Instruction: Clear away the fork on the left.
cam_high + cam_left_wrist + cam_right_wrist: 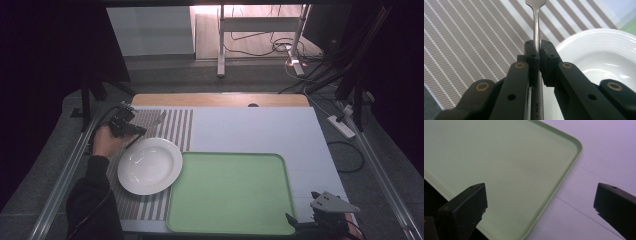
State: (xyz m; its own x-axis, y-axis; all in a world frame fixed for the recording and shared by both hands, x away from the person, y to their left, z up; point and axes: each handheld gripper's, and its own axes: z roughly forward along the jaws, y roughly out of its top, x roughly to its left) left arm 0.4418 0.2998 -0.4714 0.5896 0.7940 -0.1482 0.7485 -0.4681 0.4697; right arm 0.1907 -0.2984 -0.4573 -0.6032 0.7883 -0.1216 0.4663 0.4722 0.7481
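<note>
A: Starting at the left, what does the left gripper [537, 51] have?

B: Its jaws are clamped on the handle of a fork [536, 30], the head pointing away toward twelve o'clock over the striped placemat [469, 45]. In the high view the fork [159, 118] sits at about eleven o'clock from the white plate [150, 166], just beside its rim.

A: How would you handle it well?

B: I'd keep the squeeze steady, since the handle is thin and smooth and could swivel between the pads. Lower it flat and parallel to the stripes before letting go, rather than dropping it from a tilt.

A: Any edges to mind?

B: The plate rim [599, 33] is close at the gripper's three o'clock, so I'd keep the handle off it. The mat's left border is near the table edge at nine o'clock. There is open mat beyond the plate at twelve.

A: And further right?

B: The green tray [230, 192] overlaps the mat and has a raised lip. The right gripper [320, 215] rests at the tray's near right corner, its jaws spread wide and holding nothing, with bare table [599, 157] beyond it.
</note>
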